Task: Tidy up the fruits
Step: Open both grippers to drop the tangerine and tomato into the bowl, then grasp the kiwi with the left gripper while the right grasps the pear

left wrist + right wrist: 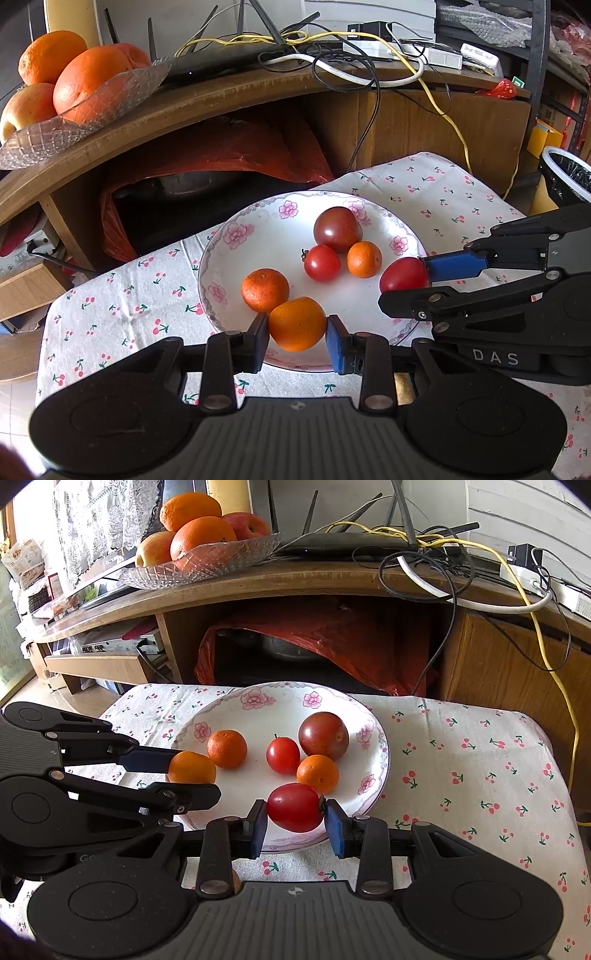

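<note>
A white flowered plate (258, 229) (280, 709) sits on a cherry-print cloth. My left gripper (297, 334) (192, 775) is shut on a small orange (297, 323) (192, 768) at the plate's near left rim. My right gripper (295, 821) (413, 284) is shut on a red tomato (293, 806) (404, 275) at the plate's near right rim. In the plate lie a second orange (265, 290) (227, 748), a third small orange (364, 259) (317, 774), a small red tomato (322, 263) (283, 755) and a dark tomato (338, 229) (323, 735).
A glass dish (74, 122) (207, 565) with oranges and apples stands on the wooden shelf behind, next to tangled cables (332, 55) (443, 554). A red bag (221, 155) fills the cubby under it. A lined bin (565, 181) stands at right.
</note>
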The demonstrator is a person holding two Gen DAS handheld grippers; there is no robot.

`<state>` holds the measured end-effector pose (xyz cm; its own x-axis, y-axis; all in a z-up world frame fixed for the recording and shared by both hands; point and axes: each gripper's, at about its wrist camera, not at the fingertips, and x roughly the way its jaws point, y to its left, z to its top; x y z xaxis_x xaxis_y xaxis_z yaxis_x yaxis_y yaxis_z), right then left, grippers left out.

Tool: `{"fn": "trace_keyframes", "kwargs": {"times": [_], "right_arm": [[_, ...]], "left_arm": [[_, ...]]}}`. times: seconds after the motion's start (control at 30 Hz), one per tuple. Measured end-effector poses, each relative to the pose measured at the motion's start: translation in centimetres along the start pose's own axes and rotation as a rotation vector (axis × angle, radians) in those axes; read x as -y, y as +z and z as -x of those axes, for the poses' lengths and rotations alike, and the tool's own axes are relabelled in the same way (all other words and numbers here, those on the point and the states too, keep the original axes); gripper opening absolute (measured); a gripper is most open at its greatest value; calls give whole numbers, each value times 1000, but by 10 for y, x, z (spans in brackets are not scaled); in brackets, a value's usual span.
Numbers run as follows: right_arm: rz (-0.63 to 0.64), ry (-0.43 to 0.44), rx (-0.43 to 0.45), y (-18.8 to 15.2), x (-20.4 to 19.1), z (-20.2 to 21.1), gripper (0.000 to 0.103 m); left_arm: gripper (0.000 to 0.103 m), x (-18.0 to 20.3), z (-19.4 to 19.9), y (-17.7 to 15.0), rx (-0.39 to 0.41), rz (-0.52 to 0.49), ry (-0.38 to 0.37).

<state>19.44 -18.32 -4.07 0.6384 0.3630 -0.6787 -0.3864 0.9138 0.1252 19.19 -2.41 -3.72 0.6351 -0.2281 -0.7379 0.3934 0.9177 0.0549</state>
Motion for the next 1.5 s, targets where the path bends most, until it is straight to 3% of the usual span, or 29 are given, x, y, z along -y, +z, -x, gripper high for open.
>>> {"fn": "trace_keyframes", "kwargs": {"times": [0.77,1.5], "right_arm": [[-14,10,16,0,-2,4,35],[-28,29,1,-8,-19,21,36]], "left_arm": [[48,-5,7,0,11,20,21],[48,-6,34,-14,33,10,-17]]}}
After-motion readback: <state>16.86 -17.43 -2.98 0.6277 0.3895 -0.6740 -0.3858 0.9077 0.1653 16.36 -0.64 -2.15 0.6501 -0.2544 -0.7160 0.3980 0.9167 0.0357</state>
